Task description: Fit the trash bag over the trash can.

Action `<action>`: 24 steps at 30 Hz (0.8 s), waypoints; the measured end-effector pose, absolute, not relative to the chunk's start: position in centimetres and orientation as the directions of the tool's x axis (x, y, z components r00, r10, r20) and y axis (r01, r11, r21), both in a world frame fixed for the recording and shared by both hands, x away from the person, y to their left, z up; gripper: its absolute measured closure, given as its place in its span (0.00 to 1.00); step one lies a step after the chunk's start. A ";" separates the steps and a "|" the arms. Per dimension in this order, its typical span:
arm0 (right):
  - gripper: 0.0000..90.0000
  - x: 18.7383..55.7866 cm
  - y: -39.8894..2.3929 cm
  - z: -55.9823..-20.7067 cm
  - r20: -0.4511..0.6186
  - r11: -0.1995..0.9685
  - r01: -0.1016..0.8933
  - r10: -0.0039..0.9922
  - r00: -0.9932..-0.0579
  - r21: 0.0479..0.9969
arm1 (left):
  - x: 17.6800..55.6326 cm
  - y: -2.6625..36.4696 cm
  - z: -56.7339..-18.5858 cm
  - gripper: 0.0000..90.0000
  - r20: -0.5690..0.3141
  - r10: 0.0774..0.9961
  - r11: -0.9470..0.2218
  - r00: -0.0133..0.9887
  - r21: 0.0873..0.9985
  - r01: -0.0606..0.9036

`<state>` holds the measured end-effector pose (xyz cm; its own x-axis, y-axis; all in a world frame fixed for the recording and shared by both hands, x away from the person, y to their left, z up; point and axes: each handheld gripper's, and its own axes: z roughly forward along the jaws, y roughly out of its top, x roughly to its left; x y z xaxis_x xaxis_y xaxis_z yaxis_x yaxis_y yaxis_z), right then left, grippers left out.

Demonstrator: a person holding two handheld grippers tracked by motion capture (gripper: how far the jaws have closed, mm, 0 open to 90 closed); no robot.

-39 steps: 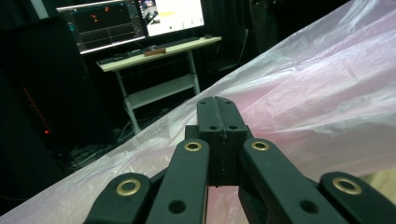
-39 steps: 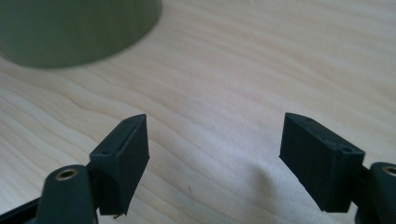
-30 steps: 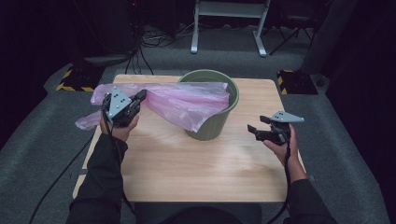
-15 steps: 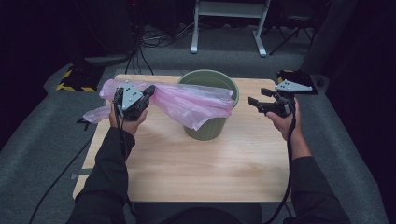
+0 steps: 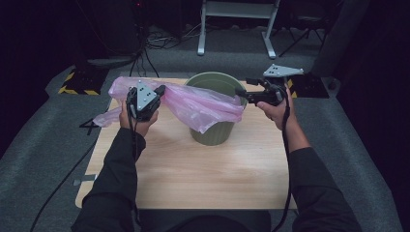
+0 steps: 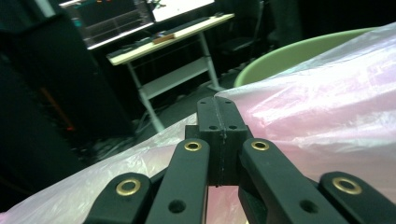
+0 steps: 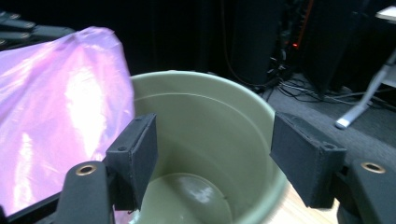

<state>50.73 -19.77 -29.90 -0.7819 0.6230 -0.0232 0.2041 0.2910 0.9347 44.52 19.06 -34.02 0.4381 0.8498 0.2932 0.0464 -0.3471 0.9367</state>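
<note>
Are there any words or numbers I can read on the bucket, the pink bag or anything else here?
None: the green bucket and the pink bag carry no writing.
Monitor behind the table: bright marks, too small and blurred to read.
Yellow-and-black striped plate on the floor: stripes, no words.

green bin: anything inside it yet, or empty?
Empty as far as visible. The right gripper view shows the green bin's bare bottom and inner wall. The pink bag drapes over its rim, not pushed inside.
</note>
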 end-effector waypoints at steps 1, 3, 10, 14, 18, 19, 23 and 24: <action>0.35 50.6 -19.3 -29.9 -0.033 0.304 0.199 0.616 -0.787 0.932 | 44.5 19.3 -34.0 1.00 0.282 0.855 -0.336 0.435 0.940 0.052; 0.35 50.5 -18.7 -29.9 -0.035 0.315 0.194 0.597 -0.801 0.929 | 44.6 19.5 -33.8 1.00 0.292 0.864 -0.342 0.410 0.938 0.052; 0.32 49.8 -17.7 -29.6 -0.037 0.328 0.168 0.536 -0.844 0.930 | 45.2 19.9 -33.9 1.00 0.287 0.893 -0.335 0.348 0.938 0.084; 0.32 49.6 -16.9 -29.7 -0.058 0.362 0.158 0.519 -0.853 0.919 | 45.2 19.7 -33.9 1.00 0.272 0.889 -0.320 0.369 0.945 0.074; 0.39 49.9 -16.1 -30.3 -0.084 0.415 0.168 0.524 -0.848 0.894 | 44.9 19.0 -33.6 1.00 0.280 0.878 -0.326 0.388 0.944 0.055; 0.42 50.0 -16.0 -30.3 -0.090 0.425 0.168 0.524 -0.847 0.890 | 44.7 18.7 -33.5 1.00 0.288 0.875 -0.332 0.388 0.942 0.050; 0.59 50.2 -15.2 -30.8 -0.132 0.492 0.164 0.512 -0.849 0.855 | 44.6 18.6 -33.1 1.00 0.292 0.876 -0.332 0.385 0.942 0.041; 0.65 50.2 -15.0 -30.9 -0.146 0.507 0.162 0.513 -0.846 0.847 | 44.6 18.7 -33.0 1.00 0.289 0.878 -0.328 0.382 0.944 0.040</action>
<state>50.24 -15.01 -30.88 -0.8462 0.5126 -0.1456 0.1616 0.5073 0.8465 44.55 18.65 -33.05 0.3816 0.8781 0.2887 0.0404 -0.3279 0.9439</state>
